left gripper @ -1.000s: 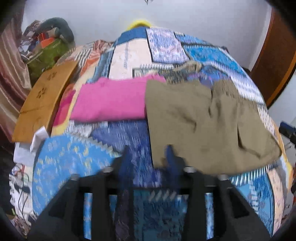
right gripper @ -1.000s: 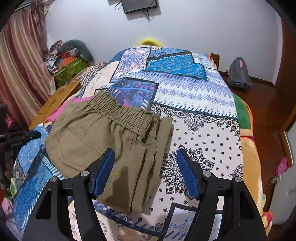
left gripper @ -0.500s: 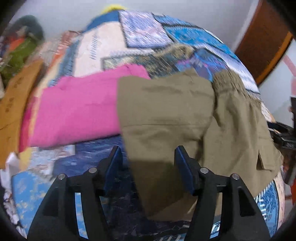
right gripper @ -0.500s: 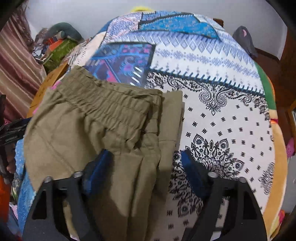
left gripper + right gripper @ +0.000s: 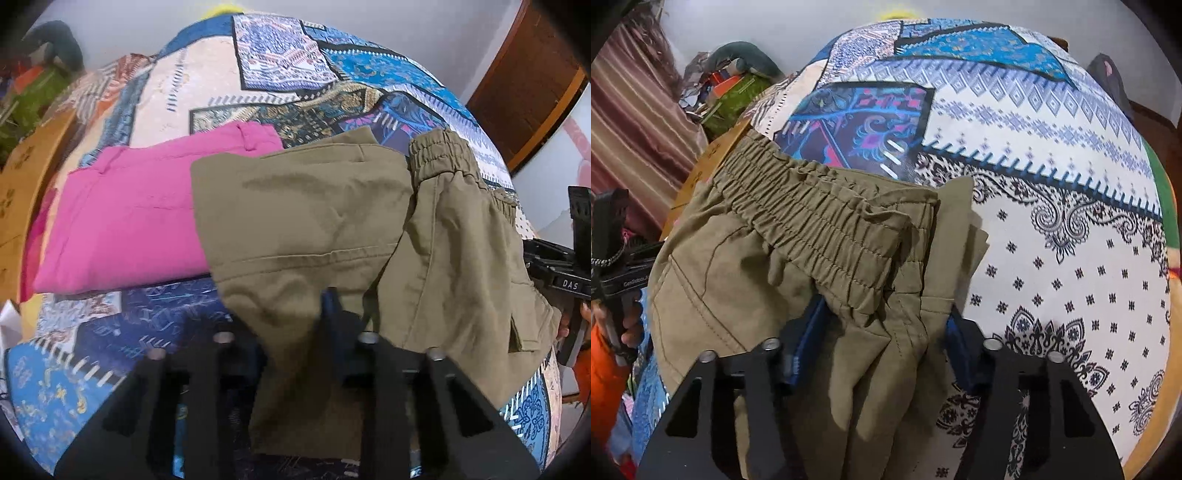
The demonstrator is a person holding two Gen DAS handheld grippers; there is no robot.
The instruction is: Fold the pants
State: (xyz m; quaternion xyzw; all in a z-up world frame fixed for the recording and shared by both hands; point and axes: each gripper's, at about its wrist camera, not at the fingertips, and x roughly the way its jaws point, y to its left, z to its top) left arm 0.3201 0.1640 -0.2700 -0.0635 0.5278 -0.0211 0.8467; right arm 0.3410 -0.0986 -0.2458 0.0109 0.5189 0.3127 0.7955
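Olive-green pants (image 5: 314, 214) lie folded on a patchwork bedspread (image 5: 207, 81); their elastic waistband (image 5: 812, 214) shows in the right wrist view. My left gripper (image 5: 291, 314) is shut on the near edge of the pants' leg end, with cloth bunched between its fingers. My right gripper (image 5: 882, 332) straddles the waistband end of the pants (image 5: 746, 280); its blue fingers (image 5: 809, 339) stand well apart with cloth bunched between them, so it is open.
Folded pink pants (image 5: 125, 218) lie left of the olive ones. A wooden board (image 5: 18, 184) and a pile of clutter (image 5: 735, 85) sit at the bed's left side. A dark bag (image 5: 1108, 74) is on the floor at the right.
Both grippers moved forward and down onto the olive pants. The left gripper closed on the leg-end edge. The right gripper's fingers now sit around the waistband end.
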